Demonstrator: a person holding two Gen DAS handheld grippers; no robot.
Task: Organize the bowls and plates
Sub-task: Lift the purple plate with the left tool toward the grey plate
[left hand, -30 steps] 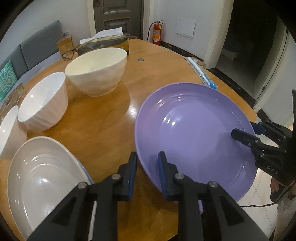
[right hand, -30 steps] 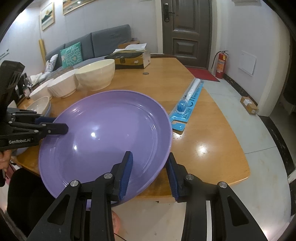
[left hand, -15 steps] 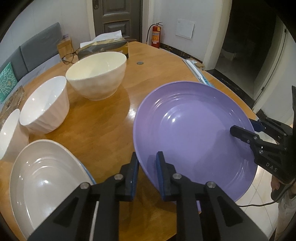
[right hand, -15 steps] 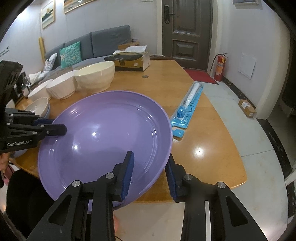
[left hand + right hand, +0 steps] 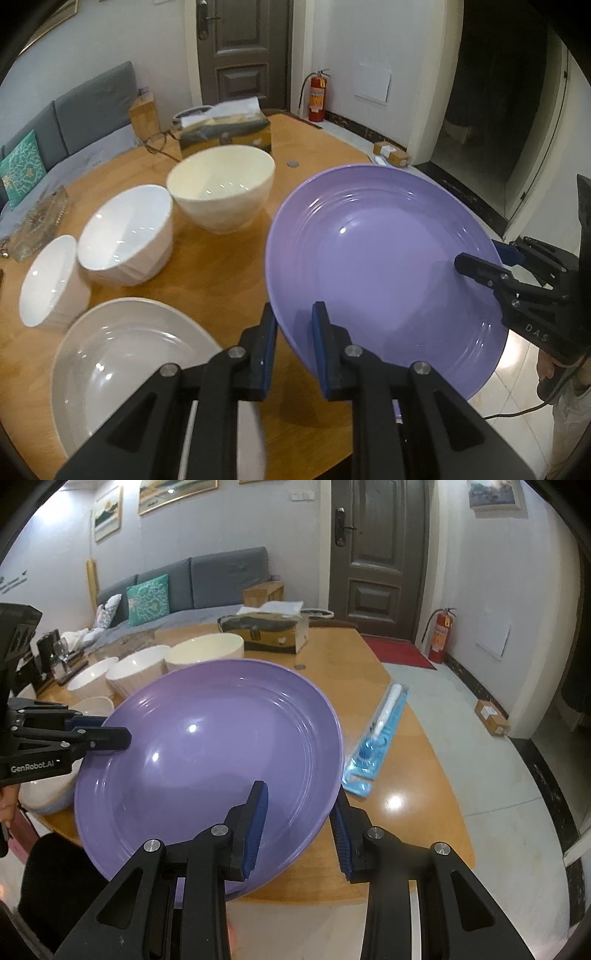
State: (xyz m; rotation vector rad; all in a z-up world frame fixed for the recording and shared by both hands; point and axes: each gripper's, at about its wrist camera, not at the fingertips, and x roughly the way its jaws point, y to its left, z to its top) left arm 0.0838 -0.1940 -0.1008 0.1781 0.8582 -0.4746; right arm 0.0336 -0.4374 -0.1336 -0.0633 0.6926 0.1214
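A large purple plate (image 5: 384,266) is held in the air above the wooden table (image 5: 221,269), tilted, gripped on opposite rims. My left gripper (image 5: 293,336) is shut on its near rim. My right gripper (image 5: 299,823) is shut on the other rim of the plate (image 5: 207,753). Each gripper shows in the other's view: the right one (image 5: 480,267), the left one (image 5: 107,731). A grey-white plate (image 5: 122,362) lies at the lower left. A cream bowl (image 5: 221,186) and two white bowls, one larger (image 5: 127,232) and one smaller (image 5: 51,277), stand in a row behind it.
A tissue box (image 5: 225,129) and a coin (image 5: 293,163) sit at the table's far side. A blue packaged brush (image 5: 380,734) lies near the right edge. A grey sofa (image 5: 184,579) and a door (image 5: 376,554) are behind; a fire extinguisher (image 5: 441,635) stands by the wall.
Both grippers have lifted the purple plate higher off the table and tilted it. The bowls and the grey-white plate have not moved.
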